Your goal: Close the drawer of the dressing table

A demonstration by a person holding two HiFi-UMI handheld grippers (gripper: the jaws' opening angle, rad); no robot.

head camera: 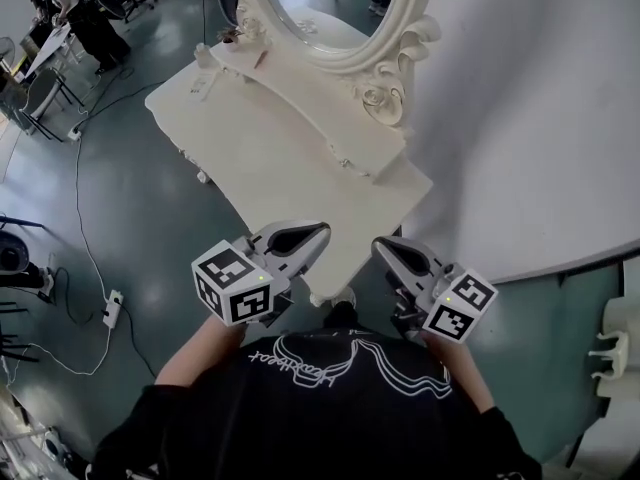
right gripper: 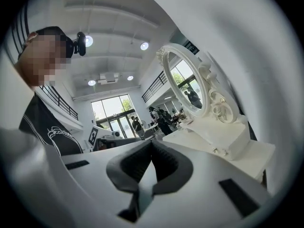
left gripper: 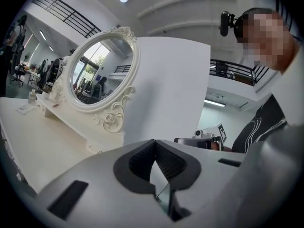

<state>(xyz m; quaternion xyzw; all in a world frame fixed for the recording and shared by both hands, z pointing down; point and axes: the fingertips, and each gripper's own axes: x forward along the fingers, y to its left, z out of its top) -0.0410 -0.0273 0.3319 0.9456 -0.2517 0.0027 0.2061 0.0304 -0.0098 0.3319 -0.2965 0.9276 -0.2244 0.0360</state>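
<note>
The white dressing table (head camera: 290,158) stands against a white panel, with its oval mirror (head camera: 320,8) in a carved frame at the back. In the head view, any drawer front under the top is hidden. A small box with knobs (right gripper: 216,150) sits under the mirror. My left gripper (head camera: 318,230) hovers over the table's near corner, shut with nothing between its jaws (left gripper: 155,141). My right gripper (head camera: 382,248) is just off that corner to the right, also shut and empty (right gripper: 151,142). Both are held level, near my body.
A white wall panel (head camera: 530,118) rises right of the table. Cables and a power strip (head camera: 112,308) lie on the grey floor at left. A person (head camera: 85,13) stands by desks at far left. A white chair (head camera: 615,348) is at the right edge. Small items (head camera: 205,83) sit on the table's far end.
</note>
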